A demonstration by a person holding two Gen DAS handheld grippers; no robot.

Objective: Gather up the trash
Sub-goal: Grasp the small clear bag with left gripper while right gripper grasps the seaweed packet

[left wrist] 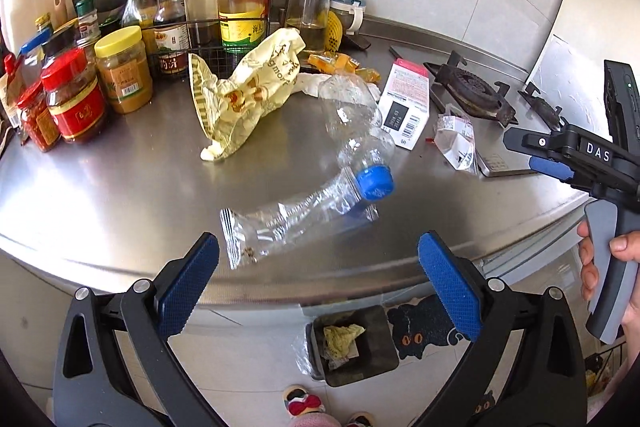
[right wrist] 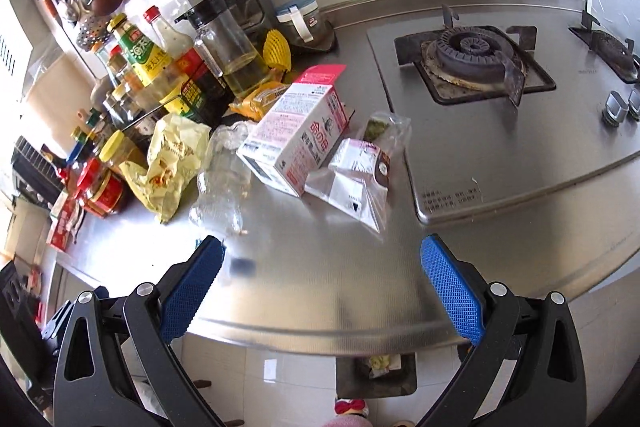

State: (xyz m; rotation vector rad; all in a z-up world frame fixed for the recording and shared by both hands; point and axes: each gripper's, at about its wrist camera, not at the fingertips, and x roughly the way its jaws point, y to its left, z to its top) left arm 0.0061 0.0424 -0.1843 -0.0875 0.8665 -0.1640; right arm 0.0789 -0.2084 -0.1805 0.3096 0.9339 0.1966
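On the steel counter [left wrist: 120, 187]: crushed clear bottle [left wrist: 352, 131] with blue cap [left wrist: 375, 181], clear wrapper [left wrist: 280, 231] partly under it, contents hard to make out. Left gripper [left wrist: 318, 255] wide open, empty, just short of wrapper. Right gripper [right wrist: 320, 259] also wide, empty. Down below, bin [left wrist: 356, 343] half hidden by counter edge.

- Steel counter [left wrist: 120, 195]: bottle [left wrist: 352, 131], clear wrapper [left wrist: 276, 231], yellow bag [left wrist: 248, 91], carton [left wrist: 406, 103], jars [left wrist: 76, 99], stove [right wrist: 476, 67].
- Floor [left wrist: 248, 359]: bin [left wrist: 352, 343].

Condiment jars and bottles [left wrist: 168, 27] crowd the steel counter [left wrist: 100, 195] beside a gas burner [right wrist: 472, 55].
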